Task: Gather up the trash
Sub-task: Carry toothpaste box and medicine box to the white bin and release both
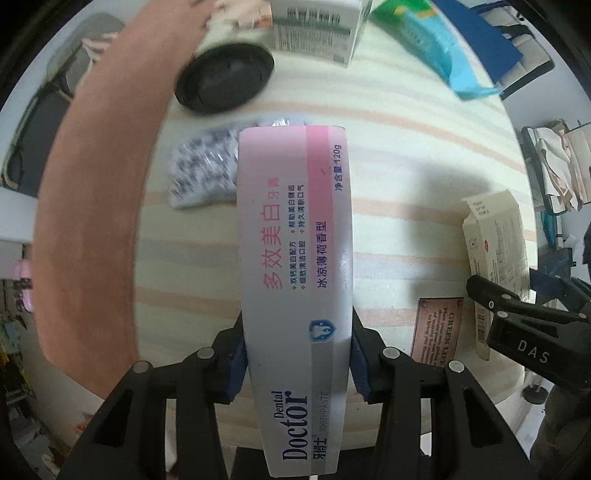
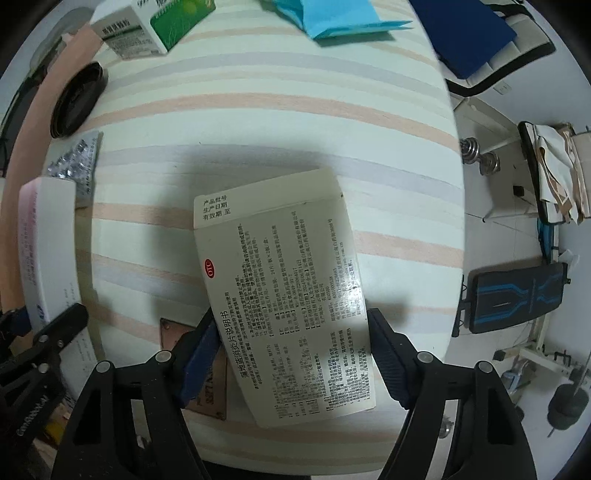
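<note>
My left gripper (image 1: 295, 358) is shut on a white and pink toothpaste box (image 1: 291, 258) and holds it above the striped table (image 1: 406, 166). The box also shows at the left of the right wrist view (image 2: 48, 251). My right gripper (image 2: 291, 354) is shut on a cream medicine box (image 2: 288, 295) printed with black text, lifted over the table. That medicine box and the right gripper (image 1: 517, 325) show at the right of the left wrist view.
On the table lie a blister pack (image 1: 203, 170), a black round lid (image 1: 225, 77), a green and white carton (image 1: 317, 26), a blue bag (image 1: 436, 48) and a brown card (image 1: 436, 332). The table's right edge drops to a floor with dumbbells (image 2: 480, 155).
</note>
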{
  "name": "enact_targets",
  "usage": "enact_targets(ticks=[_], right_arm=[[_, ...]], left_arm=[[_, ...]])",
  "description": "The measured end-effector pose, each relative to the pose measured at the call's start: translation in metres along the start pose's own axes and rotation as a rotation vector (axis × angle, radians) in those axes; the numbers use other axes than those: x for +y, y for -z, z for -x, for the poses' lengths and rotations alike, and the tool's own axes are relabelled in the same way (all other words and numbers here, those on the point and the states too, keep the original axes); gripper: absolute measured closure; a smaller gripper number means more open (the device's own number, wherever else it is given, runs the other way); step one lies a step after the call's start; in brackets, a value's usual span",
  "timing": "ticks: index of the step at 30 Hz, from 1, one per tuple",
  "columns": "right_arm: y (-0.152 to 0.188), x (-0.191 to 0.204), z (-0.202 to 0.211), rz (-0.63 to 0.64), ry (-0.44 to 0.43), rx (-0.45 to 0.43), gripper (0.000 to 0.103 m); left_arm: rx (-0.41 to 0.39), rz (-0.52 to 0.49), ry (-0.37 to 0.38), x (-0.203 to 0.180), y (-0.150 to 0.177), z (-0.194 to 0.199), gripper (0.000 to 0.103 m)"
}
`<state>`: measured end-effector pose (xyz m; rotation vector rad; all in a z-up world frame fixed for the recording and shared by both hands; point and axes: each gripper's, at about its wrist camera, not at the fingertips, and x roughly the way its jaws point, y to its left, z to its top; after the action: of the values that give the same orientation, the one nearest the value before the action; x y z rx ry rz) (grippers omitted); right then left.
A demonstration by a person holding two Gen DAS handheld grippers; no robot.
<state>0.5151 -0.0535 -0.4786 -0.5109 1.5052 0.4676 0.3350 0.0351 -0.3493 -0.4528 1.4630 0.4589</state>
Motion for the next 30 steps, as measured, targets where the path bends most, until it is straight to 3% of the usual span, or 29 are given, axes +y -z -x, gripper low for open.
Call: enact_targets(ticks=[9,17,23,30], right_arm=[[0.046,0.020,0.060,-0.062,-0.037,-0.138,0.025],[0.122,0.058,0.111,-0.137,-0.062,-0.253,0.025],[0.218,0.096,0.114,-0.260,-0.101,-0.256,0.025],[0.315,0.137,0.034,-0.356,-0.153,-0.080,0.025]], left_arm=[[-0.165,-0.052,0.026,0.019,0.021,0.076,0.061],[-0.258,-0.126,0.129,0.068,0.089,0.110,0.061],[-0.185,-0.156,0.228,0.118,0.163,0.096,0.061],[0.051,-0.095,0.288,0.159,0.225,0.001,0.061]])
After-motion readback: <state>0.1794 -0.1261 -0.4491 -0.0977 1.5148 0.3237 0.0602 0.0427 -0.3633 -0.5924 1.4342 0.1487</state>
